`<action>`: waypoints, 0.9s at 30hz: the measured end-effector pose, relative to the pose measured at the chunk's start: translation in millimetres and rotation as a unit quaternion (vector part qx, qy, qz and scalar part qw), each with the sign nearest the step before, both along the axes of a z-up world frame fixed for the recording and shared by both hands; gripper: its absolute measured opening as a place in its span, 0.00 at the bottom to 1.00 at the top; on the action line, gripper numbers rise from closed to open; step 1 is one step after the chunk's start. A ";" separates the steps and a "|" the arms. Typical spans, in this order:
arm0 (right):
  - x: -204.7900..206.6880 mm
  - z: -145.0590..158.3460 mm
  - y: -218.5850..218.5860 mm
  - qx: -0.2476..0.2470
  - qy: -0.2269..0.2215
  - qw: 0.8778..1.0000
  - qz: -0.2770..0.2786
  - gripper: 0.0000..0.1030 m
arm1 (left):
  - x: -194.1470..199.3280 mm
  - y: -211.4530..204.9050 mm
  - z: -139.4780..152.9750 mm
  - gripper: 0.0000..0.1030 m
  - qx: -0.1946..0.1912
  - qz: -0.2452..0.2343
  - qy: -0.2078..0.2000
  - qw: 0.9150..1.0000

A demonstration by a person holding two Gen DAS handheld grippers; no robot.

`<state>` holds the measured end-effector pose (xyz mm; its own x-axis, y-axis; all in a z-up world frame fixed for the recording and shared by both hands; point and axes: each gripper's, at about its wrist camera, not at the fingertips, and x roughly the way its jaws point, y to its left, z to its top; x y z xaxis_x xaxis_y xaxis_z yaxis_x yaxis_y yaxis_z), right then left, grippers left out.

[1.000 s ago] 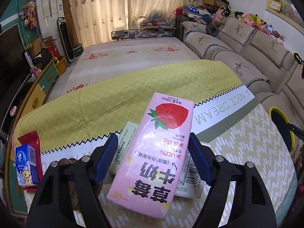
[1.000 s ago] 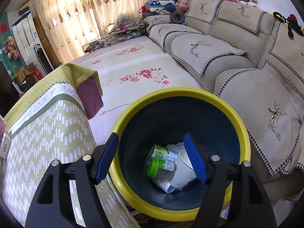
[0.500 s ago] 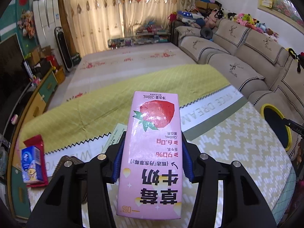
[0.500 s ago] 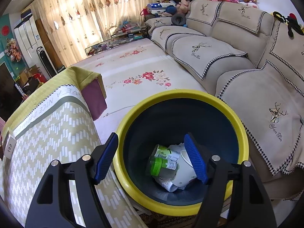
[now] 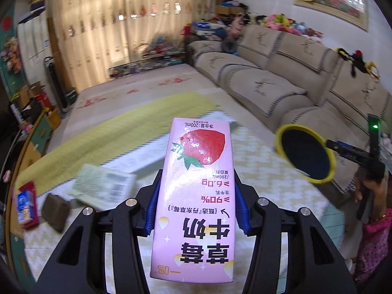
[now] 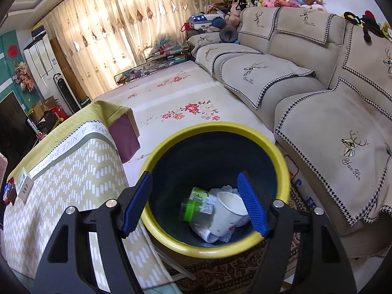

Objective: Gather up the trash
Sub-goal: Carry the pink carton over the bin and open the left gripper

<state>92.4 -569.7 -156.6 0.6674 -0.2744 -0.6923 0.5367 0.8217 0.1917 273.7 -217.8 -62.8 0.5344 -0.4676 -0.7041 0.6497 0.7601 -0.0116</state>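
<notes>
One pink milk carton [image 5: 196, 191], frame centre, is clamped in the left gripper [image 5: 194, 207] fingers; right gripper [image 6: 193, 204] fingers stand wide, empty. Step: transport. Next: release over yellow-rimmed bin [image 5: 328, 156].

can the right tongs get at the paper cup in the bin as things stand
Probably yes. The right tongs are open and empty, pointing down into the yellow-rimmed bin. The paper cup lies on top of the other trash with nothing covering it, so only the bin's depth might hinder them.
</notes>
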 end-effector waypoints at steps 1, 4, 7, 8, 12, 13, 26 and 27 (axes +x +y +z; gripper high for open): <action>-4.0 0.4 -2.3 0.001 -0.002 1.000 0.000 0.66 | -8.3 -13.3 -0.4 0.49 -0.001 -0.012 0.003 1.000; -20.9 -1.4 -12.5 0.004 -0.006 1.000 -0.002 0.67 | -29.3 -52.4 -2.8 0.49 -0.003 -0.045 0.009 0.999; -38.0 -5.7 -23.4 0.008 -0.007 1.000 -0.008 0.69 | -47.5 -94.6 -6.9 0.49 -0.005 -0.078 0.018 0.997; -43.1 -7.2 -27.2 0.010 -0.007 1.000 -0.012 0.69 | -53.6 -111.8 -8.2 0.49 -0.004 -0.090 0.022 0.996; -65.6 -16.1 -45.4 0.016 -0.006 0.999 -0.031 0.69 | -68.7 -168.6 -13.2 0.49 0.002 -0.125 0.030 0.992; -72.0 -18.2 -51.1 0.018 -0.006 0.999 -0.038 0.69 | -71.4 -186.5 -16.3 0.49 0.006 -0.135 0.035 0.990; -113.1 -38.6 -90.4 0.034 0.001 0.995 -0.090 0.70 | -51.1 -332.7 -77.1 0.50 0.050 -0.163 0.099 0.980; -113.8 -39.2 -91.0 0.035 0.001 0.995 -0.091 0.70 | -49.7 -341.2 -81.6 0.50 0.052 -0.162 0.102 0.980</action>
